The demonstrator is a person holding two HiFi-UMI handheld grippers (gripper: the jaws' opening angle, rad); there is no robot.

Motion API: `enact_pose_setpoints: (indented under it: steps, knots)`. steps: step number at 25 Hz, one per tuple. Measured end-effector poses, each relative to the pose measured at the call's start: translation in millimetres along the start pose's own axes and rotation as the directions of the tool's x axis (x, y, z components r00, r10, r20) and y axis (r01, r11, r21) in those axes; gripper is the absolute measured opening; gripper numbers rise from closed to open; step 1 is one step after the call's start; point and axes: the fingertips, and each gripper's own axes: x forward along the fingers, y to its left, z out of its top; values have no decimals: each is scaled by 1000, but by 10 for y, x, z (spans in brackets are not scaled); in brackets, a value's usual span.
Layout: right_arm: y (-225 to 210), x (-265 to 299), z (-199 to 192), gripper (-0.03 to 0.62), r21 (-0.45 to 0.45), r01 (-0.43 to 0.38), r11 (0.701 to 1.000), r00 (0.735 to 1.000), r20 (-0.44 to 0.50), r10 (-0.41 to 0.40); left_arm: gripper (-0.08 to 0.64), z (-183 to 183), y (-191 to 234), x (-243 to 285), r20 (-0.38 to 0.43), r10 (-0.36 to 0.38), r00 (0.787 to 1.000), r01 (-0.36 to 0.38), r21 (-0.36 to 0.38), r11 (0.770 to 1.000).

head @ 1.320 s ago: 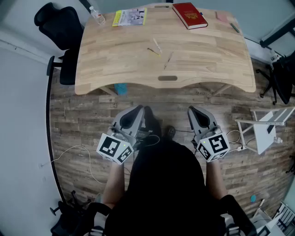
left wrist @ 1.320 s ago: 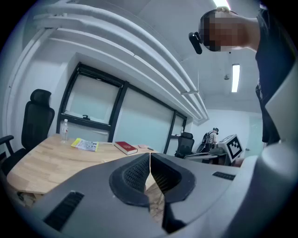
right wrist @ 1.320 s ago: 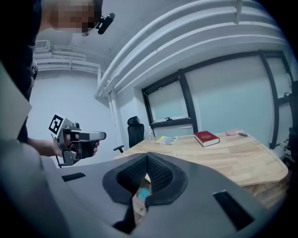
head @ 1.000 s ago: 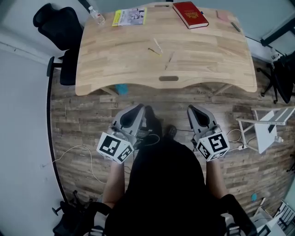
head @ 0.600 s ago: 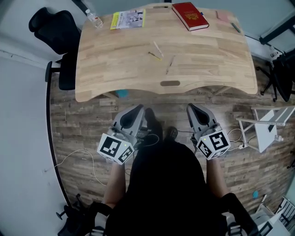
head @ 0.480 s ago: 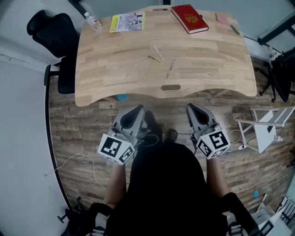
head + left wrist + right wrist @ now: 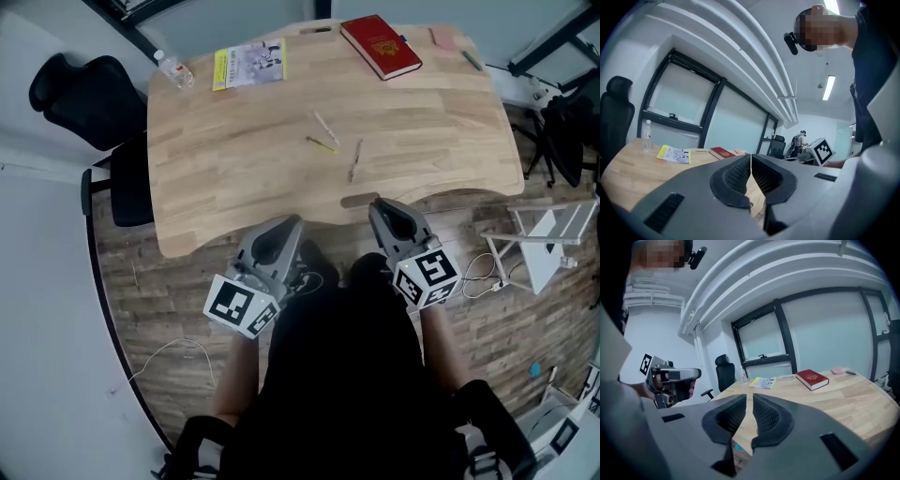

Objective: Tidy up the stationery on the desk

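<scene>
Hovering at the near edge of the counter, both tools are empty, so the tidying looks not yet begun; I judge this the reach-in before a first pick. The left tool has its jaws pressed together with nothing between them. The right tool shows only a sliver of gap between its pads, also with nothing in it.

The stationery is scattered, and I place it all against the red book at the far edge. Three slim pens or pencils lie well nearer the person than the red book, about mid-counter: a pale one, a yellowish one just beside it, and a darker one a little apart. A small pink pad sits just right of the red book, with a dark pen further right again. Well to the left of the red book is a yellow leaflet, and beyond that a water bottle.

The next move, as I see it, calls for opening a tool and coming down low over one of the thin pens, which lie flat and will likely be fiddly to pinch.
</scene>
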Motion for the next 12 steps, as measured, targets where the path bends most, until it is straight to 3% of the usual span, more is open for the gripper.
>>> enact_pose_setpoints:
  steps: [2,6,9,12]
  knots:
    - [21,172,-32,82,-12,8,1000,1000,-25,-8,37,-12,92,76,-16,-41,999,41,1,999]
    - [-15,410,-99,114,-65,10,998,997,-80,-15,37,-62,270,209,-41,-72,997,71,-10,997]
    - [-193,594,-171,121,-103,12,995,993,-118,-24,37,-92,451,337,-52,-59,997,57,-42,997]
    - [-440,771,-236,132,-78,15,997,988,-150,-27,37,-17,566,456,-60,-34,998,32,-34,999]
